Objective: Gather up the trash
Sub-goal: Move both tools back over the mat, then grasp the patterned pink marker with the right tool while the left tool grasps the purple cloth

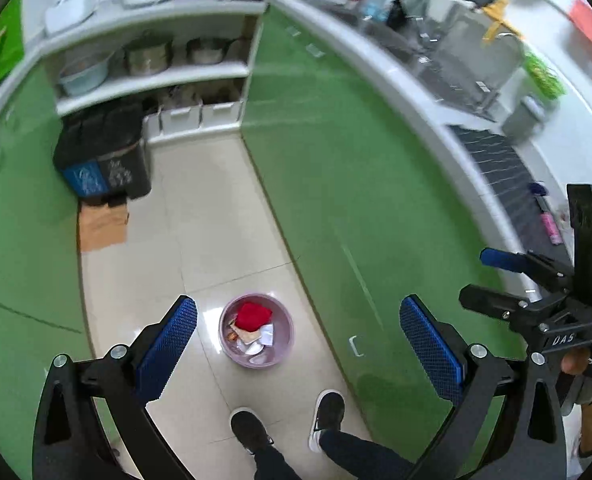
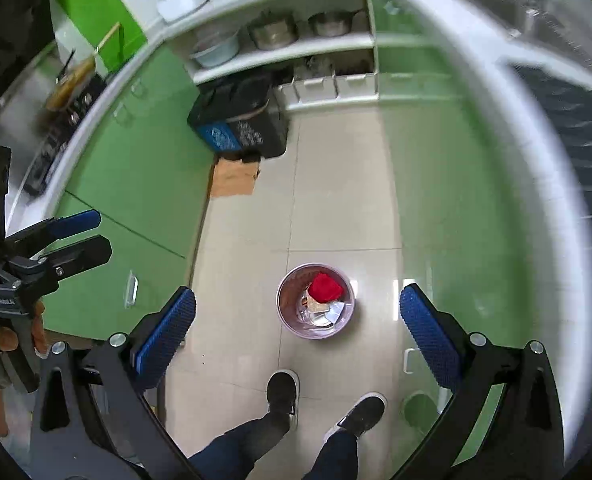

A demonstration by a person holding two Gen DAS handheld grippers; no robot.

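A small pink waste basket stands on the tiled floor, holding a red crumpled item and white and brown paper scraps. It also shows in the right wrist view. My left gripper is open and empty, held high above the basket. My right gripper is open and empty too, also high above it. The right gripper shows from the side in the left wrist view; the left gripper shows in the right wrist view.
Green cabinets line both sides of the narrow floor. A black two-part bin and flat cardboard lie at the far end under shelves of pots. The person's feet stand near the basket. A sink is on the counter.
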